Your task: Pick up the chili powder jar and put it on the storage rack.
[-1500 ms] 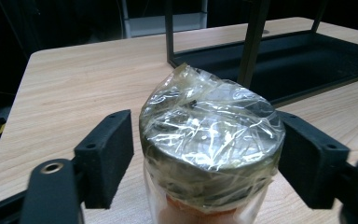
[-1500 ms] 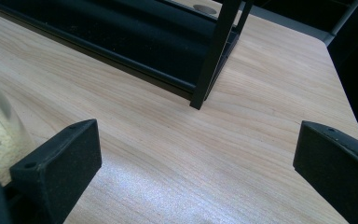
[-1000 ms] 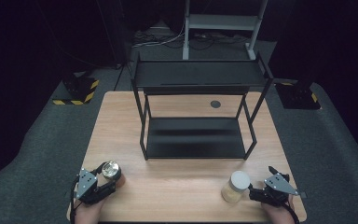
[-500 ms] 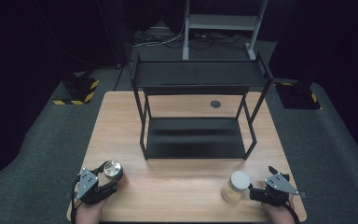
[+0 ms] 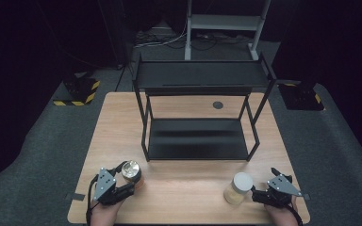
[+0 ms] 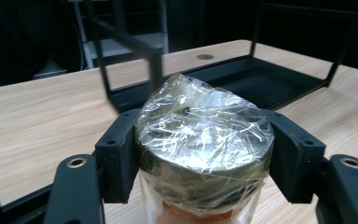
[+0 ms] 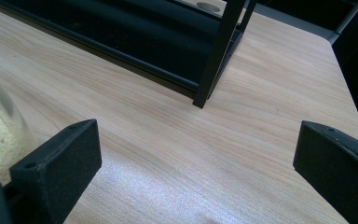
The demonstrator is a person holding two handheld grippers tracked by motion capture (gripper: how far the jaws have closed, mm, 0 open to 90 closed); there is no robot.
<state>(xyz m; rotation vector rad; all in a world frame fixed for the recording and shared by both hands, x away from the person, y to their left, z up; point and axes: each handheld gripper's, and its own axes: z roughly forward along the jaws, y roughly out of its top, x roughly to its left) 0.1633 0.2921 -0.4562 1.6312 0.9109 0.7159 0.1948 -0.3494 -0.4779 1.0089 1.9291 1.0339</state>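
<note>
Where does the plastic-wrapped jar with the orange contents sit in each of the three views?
High view: the plastic-wrapped jar with orange contents stands near the table's front left corner, in the left hand-held gripper.
Left gripper view: bottom centre, clamped between the black jaws.
Right gripper view: not in it.
Shared landmark: the black two-tier metal shelf rack.

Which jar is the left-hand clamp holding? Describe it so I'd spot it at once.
On the wooden table, look in front of the black two-tier rack, at the near left corner. There the left gripper clamps a jar with orange contents; its top is wrapped in crinkled clear film, whereas the white-lidded jar holds pale contents.
</note>
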